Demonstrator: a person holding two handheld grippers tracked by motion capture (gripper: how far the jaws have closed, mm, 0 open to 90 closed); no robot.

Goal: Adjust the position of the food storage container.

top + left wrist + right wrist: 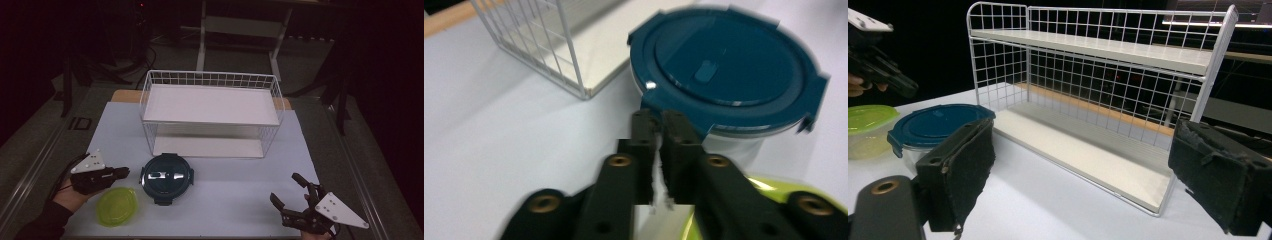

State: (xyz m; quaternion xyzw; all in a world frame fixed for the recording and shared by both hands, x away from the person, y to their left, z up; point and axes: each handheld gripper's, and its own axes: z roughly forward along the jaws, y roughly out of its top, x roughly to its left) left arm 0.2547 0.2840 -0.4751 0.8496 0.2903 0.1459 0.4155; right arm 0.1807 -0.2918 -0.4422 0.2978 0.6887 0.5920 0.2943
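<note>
Item one, far left: my left gripper (121,173), jaws together with nothing between them, tips just beside the near-left rim tab of the blue box (166,178), whether touching I cannot tell. Item two, below it: green tub (117,206), lidded, just under that gripper, near the table's (225,190) front edge. Item three, centre: the blue box itself, lid on, standing on the table in front of the rack's (210,112) lower shelf. Item four, behind: white wire rack, both shelves bare. Item five, far right: my right gripper (290,192), jaws wide apart, holding nothing, well apart from the box. Risk, as I judge it: closed tips nudging the tab could slide the box away, or drag across the green tub and shift it.
</note>
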